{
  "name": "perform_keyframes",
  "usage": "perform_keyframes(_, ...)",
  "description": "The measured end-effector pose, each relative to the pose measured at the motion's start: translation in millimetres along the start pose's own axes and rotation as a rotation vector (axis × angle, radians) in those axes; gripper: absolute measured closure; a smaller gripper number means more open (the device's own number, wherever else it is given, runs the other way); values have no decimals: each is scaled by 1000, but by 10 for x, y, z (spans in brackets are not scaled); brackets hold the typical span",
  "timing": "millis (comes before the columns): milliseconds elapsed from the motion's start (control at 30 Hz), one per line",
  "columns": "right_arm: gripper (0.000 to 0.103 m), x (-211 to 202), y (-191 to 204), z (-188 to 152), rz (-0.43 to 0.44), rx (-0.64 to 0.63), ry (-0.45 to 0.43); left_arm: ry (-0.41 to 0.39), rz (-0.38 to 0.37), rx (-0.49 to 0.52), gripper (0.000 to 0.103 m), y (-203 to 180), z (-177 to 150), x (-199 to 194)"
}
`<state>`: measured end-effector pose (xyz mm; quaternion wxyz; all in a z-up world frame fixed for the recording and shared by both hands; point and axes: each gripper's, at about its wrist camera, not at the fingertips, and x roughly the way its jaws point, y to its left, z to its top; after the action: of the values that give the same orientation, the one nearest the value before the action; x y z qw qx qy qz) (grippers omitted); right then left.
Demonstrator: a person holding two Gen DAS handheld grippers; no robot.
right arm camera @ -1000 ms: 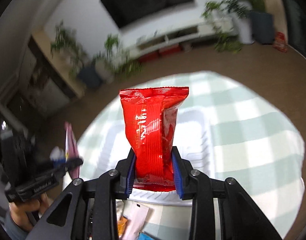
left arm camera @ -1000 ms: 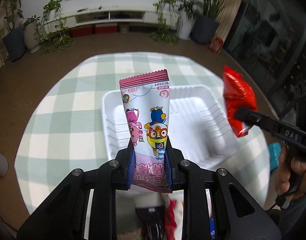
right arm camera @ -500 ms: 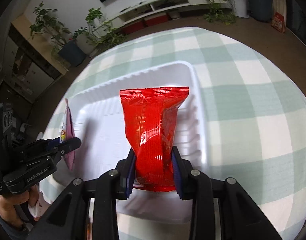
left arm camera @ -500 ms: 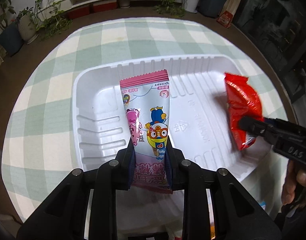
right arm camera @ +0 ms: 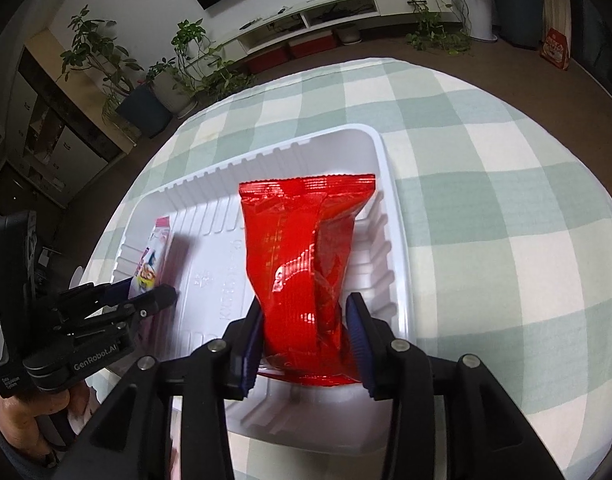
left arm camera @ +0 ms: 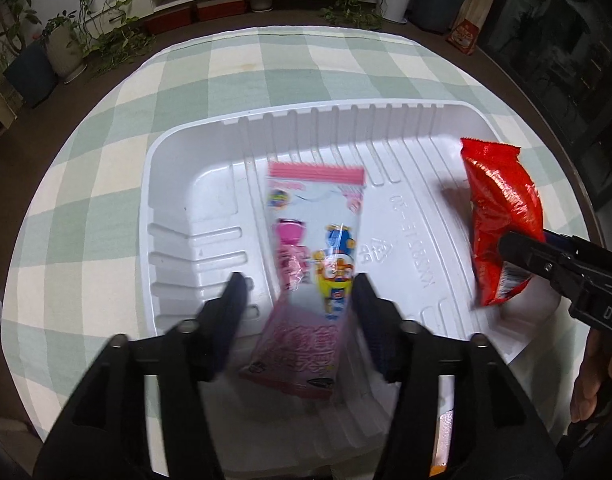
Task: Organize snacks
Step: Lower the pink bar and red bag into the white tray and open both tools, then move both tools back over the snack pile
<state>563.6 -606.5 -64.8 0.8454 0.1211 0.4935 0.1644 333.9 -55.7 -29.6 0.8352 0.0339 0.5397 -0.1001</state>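
Both tools had come down from above the bench to just over the white tray (left arm camera: 174, 184), carrying one packet each. The left tool (left arm camera: 298, 308) was opening: its jaws now stood wide, clear of the pink packet (left arm camera: 310, 264), which had been pinched upright a second earlier and now lay tilted and motion-blurred between the fingers, over the middle of the tray floor. The release was judged to be under way, the packet dropping into the tray.

The right tool (right arm camera: 306, 336) was also opening, to a narrower gap. The red packet (right arm camera: 306, 256) stood upright between its blue pads (right arm camera: 252, 336), at the tray's right end near the side wall. Whether the pads still pressed on the packet could not be told.

For the task, two snacks were judged as good as delivered; withdrawal of both tools was the step remaining here.

Count:
- Tray: one, on the green-checked bench (right arm camera: 486, 208).
- Packets at the tray: two, one pink and one red.
- Tools: two, each held in one hand.
- Further wrappers showed at the tray's near edge, too cut off to count.
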Motion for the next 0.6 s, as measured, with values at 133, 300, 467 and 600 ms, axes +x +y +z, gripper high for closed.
perform_keyframes(133,41,-113,39,3,24,-10,-44,-24,-11,-26,43,72,1,-126)
perform_keyframes(300,35,-296,38,36,73,-1,-120,-97,-38,-35,40,155,-38,-484)
perform_keyframes(467,17,-679,29,19,187,23,-266,-220,-148,-65,20,279,-442,-1036)
perform_keyframes(600,4,-1089,78,-117,270,14,-401,-212,-239,-146,13,431,-1023,-1319)
